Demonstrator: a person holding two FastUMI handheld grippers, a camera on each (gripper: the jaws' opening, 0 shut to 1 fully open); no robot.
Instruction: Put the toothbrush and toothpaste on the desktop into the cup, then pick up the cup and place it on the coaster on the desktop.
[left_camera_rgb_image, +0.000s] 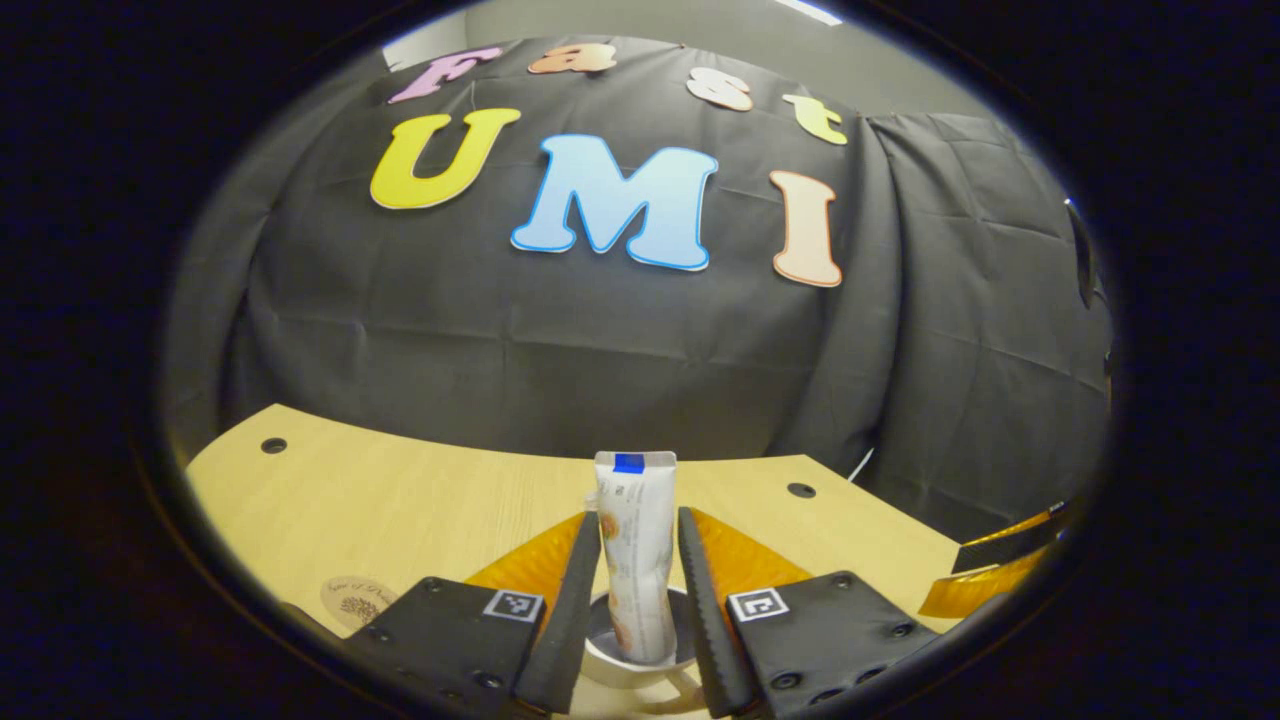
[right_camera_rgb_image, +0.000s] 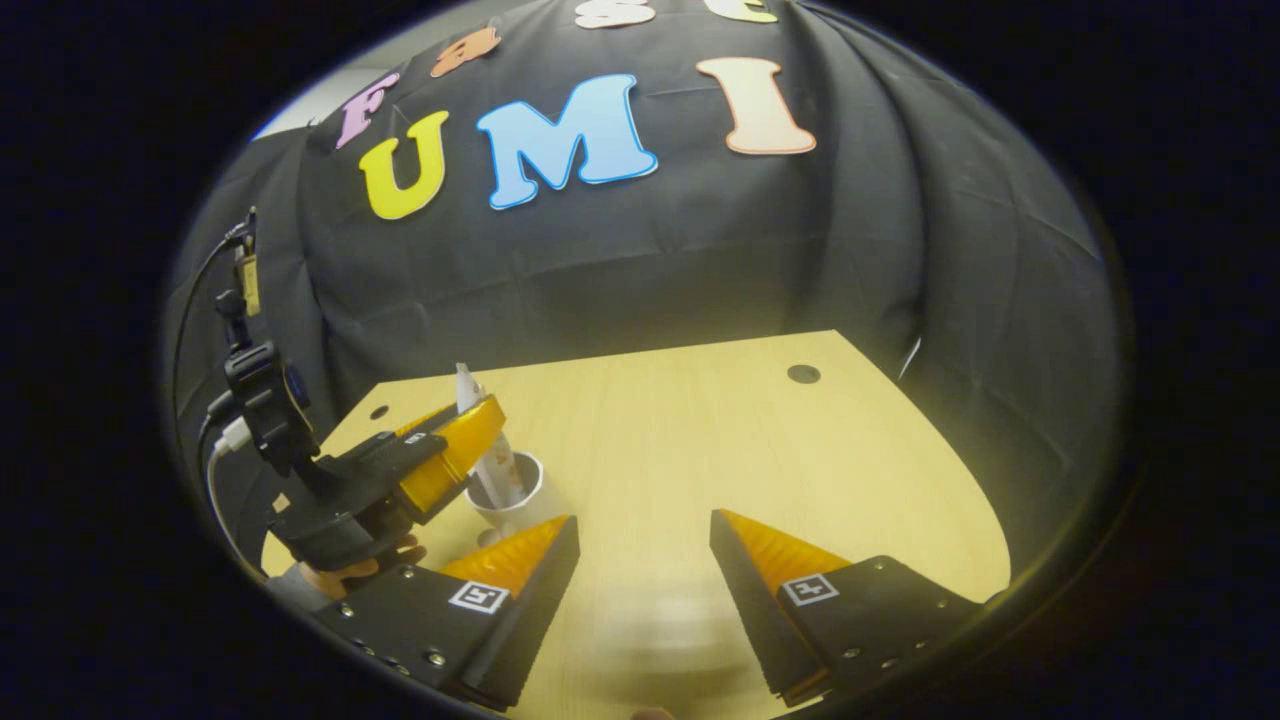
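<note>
- Standing upright in the cup (left_camera_rgb_image: 640, 668), the toothpaste (left_camera_rgb_image: 637, 560) has its crimped end up and its lower end down inside; the tube's upper half rises above the cup rim.
- Left hand-held gripper (left_camera_rgb_image: 640, 575) straddles the toothpaste over the cup, one finger on each side of the tube; fingers sit just beside the tube, but contact can't be confirmed, so grasp vs released: cannot tell.
- Right gripper view shows the same thing from the side: cup (right_camera_rgb_image: 512, 495) with toothpaste (right_camera_rgb_image: 490, 455) leaning slightly in it, left hand-held gripper (right_camera_rgb_image: 440, 450) over the cup rim, a person's hand (right_camera_rgb_image: 370, 565) under that gripper's body.
- Cup is white, sitting on the tabletop (left_camera_rgb_image: 400, 500), toward the viewer from the tabletop's far edge.
- Coaster (left_camera_rgb_image: 358, 600): round, pale, printed pattern, flat on the tabletop to the left of the cup in the left gripper view, apart from it, partly hidden by the gripper body.
- Right hand-held gripper (right_camera_rgb_image: 645, 550) is released, fingers spread wide with bare tabletop (right_camera_rgb_image: 700, 430) between them, to the right of the cup, holding nothing.
</note>
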